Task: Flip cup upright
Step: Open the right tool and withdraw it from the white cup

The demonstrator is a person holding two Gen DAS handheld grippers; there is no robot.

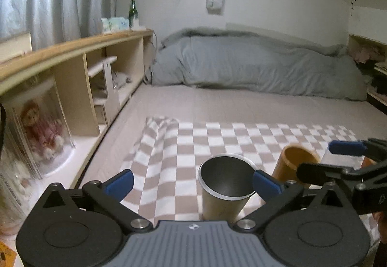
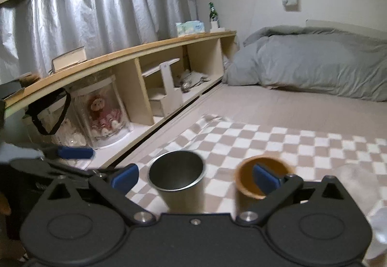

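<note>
A steel cup (image 1: pixel 225 190) stands upright, mouth up, on the checkered cloth (image 1: pixel 217 136). A brown wooden cup (image 1: pixel 293 161) stands upright just right of it. My left gripper (image 1: pixel 193 182) is open and empty; the steel cup stands between its blue fingertips, close to the right one. In the right wrist view the steel cup (image 2: pixel 177 178) and the brown cup (image 2: pixel 256 178) stand side by side. My right gripper (image 2: pixel 196 176) is open and empty, with the steel cup between its fingertips and its right fingertip (image 2: pixel 264 178) in front of the brown cup.
The cloth lies on a beige mattress (image 1: pixel 241 102) with a grey duvet (image 1: pixel 254 63) at the far end. A low wooden shelf unit (image 2: pixel 135 66) runs along the left, holding a doll in a clear case (image 2: pixel 101 112), a book, tissues and a green bottle (image 2: pixel 213 12).
</note>
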